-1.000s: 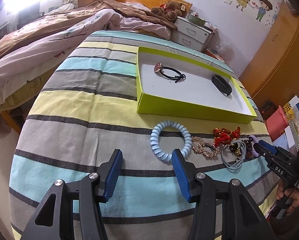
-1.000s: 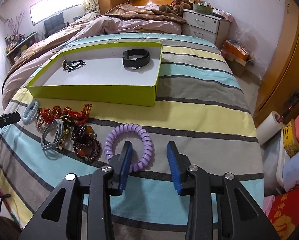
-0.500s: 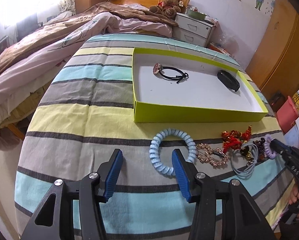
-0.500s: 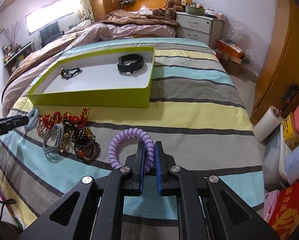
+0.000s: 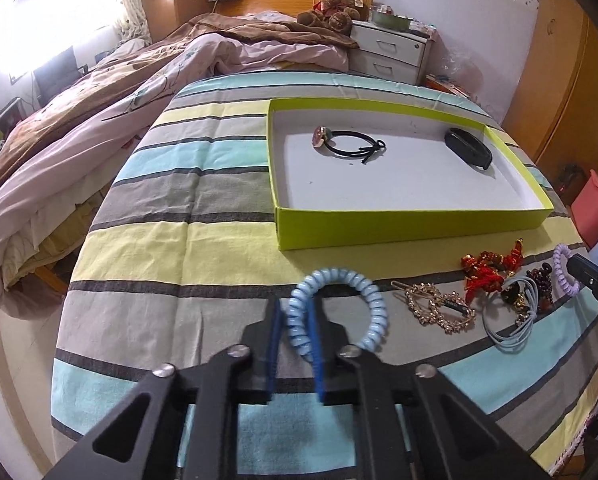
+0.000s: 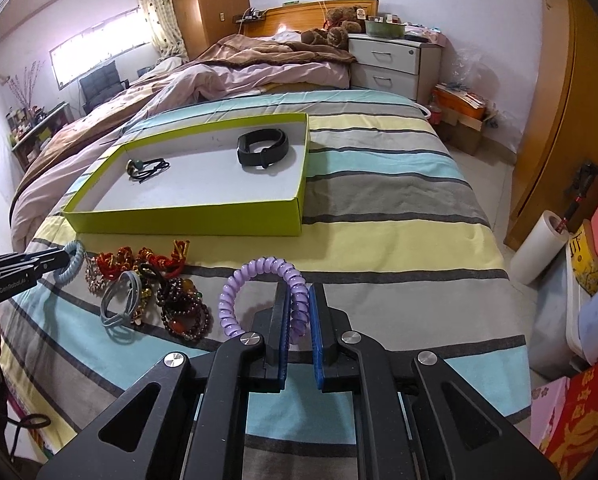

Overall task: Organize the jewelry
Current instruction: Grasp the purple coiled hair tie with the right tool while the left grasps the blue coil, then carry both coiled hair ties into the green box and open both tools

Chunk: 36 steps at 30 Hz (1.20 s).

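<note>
My left gripper (image 5: 295, 314) is shut on the near-left side of a light blue spiral hair tie (image 5: 373, 296) and holds it just above the striped bedspread. My right gripper (image 6: 299, 304) is shut on the right side of a purple spiral hair tie (image 6: 235, 292), lifted off the bed. A green tray (image 5: 411, 230) with a white floor lies beyond; it holds a black hair tie with a round charm (image 5: 347, 146) and a black band (image 5: 469, 148). The tray (image 6: 187, 222) also shows in the right wrist view.
Between the grippers lie a gold hair clip (image 5: 435, 308), a red knotted cord (image 5: 487, 268), a grey hair tie (image 6: 119, 296) and dark bead bracelets (image 6: 183, 308). A rumpled duvet (image 5: 79, 120) lies to the left, a nightstand (image 6: 391, 64) behind, boxes and a paper roll (image 6: 539, 248) to the right.
My left gripper closed on the light blue hair tie. My right gripper, shut on the purple hair tie half a second ago, has raised it off the bedspread.
</note>
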Each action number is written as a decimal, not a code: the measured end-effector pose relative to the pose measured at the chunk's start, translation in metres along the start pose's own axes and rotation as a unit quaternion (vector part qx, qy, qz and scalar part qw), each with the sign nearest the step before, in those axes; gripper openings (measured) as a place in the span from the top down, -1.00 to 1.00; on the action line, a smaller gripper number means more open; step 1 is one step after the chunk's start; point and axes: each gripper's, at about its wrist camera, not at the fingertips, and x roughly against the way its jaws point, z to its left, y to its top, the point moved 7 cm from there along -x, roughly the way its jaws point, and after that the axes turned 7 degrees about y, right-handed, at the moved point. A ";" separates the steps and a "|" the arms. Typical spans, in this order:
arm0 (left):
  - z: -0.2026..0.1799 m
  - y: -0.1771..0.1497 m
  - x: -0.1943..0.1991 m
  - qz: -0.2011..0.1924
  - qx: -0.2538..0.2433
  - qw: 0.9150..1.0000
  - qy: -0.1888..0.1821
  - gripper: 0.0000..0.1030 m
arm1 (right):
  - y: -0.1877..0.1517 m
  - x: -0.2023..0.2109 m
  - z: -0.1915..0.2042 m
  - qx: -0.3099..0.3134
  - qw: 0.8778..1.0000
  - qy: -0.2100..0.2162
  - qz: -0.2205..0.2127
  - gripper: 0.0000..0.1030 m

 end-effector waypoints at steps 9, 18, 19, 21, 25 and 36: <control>0.003 -0.001 0.009 -0.006 0.013 1.000 -0.018 0.81 | 0.002 0.006 0.002 -0.005 1.000 0.001 -0.009 0.81; 0.006 0.006 0.025 -0.025 0.019 0.999 -0.026 0.81 | 0.007 0.013 0.008 -0.003 1.000 0.007 -0.020 0.81; 0.006 0.006 0.028 -0.028 0.020 0.999 -0.027 0.81 | 0.008 0.014 0.009 -0.002 1.000 0.007 -0.021 0.81; 0.006 0.008 0.032 -0.035 0.017 0.999 -0.027 0.81 | 0.010 0.015 0.010 -0.001 1.000 0.007 -0.024 0.81; 0.009 0.004 0.023 -0.021 0.017 0.999 -0.019 0.81 | 0.011 0.016 0.011 -0.002 1.000 0.007 -0.027 0.81; 0.007 -0.003 0.001 0.005 -0.008 1.000 0.009 0.45 | 0.010 0.014 0.012 -0.002 1.000 0.011 -0.025 0.81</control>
